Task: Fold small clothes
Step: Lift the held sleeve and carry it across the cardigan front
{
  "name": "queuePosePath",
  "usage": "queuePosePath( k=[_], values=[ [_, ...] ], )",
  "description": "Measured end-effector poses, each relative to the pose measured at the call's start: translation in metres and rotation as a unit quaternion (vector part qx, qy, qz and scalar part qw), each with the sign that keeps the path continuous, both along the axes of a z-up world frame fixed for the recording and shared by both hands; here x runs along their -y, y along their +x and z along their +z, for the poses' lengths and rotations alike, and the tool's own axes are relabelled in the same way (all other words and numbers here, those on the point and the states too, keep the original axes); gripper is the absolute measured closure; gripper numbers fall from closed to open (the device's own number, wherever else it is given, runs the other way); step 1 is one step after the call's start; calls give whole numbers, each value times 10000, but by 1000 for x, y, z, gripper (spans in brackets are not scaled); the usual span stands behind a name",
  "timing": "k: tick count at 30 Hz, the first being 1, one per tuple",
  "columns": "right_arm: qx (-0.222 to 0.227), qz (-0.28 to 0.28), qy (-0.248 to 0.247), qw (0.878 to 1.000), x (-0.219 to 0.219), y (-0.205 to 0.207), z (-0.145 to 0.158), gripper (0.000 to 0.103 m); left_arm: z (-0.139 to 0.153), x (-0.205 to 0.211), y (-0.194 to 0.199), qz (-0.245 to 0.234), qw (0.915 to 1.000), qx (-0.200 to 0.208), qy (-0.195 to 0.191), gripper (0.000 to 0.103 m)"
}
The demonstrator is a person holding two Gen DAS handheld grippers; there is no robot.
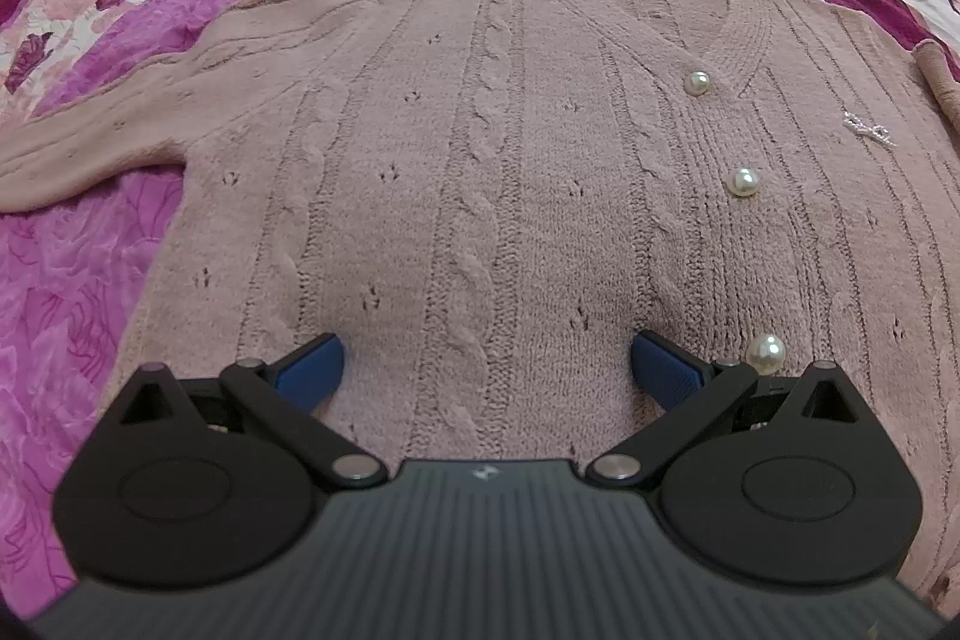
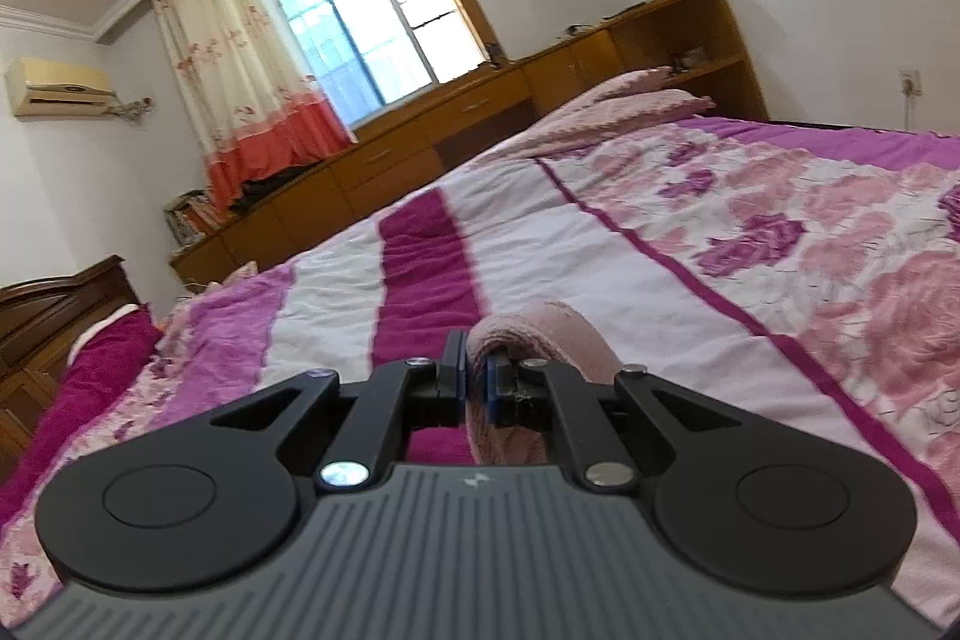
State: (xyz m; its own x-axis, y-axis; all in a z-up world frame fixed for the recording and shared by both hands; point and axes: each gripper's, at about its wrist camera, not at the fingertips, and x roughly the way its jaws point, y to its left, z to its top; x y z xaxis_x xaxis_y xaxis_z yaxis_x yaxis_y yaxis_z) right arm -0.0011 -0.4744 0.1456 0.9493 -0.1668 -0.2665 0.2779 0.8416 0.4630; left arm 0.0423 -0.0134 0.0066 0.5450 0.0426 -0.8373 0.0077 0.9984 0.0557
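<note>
A dusty-pink cable-knit cardigan (image 1: pixel 480 130) with pearl buttons (image 1: pixel 743 182) lies flat, front up, on the bed, its collar at the far side. One sleeve (image 1: pixel 78 154) stretches out to the left. My left gripper (image 1: pixel 486 370) is open, its blue pads pressed on the knit near the lower hem. In the right wrist view my right gripper (image 2: pixel 477 379) is shut on a fold of the same pink knit (image 2: pixel 540 334), held up above the bed.
The bed has a purple, pink and white floral quilt (image 2: pixel 690 232). A pink pillow (image 2: pixel 630 100) lies at its far end. Wooden cabinets (image 2: pixel 480 118) run under the window, and a dark wooden headboard (image 2: pixel 54 304) stands at the left.
</note>
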Motion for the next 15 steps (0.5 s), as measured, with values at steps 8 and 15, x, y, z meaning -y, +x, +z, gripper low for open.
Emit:
queuePosePath(
  k=[8,15],
  values=[
    [93,361,-102,9993,-48,3,27,97,2,-2,1,-15,10000,-44,-48,0],
    [40,624,-158,9979,-89,10,34,97,16,-8,-3,-74,9999,23,-119,0]
  ],
)
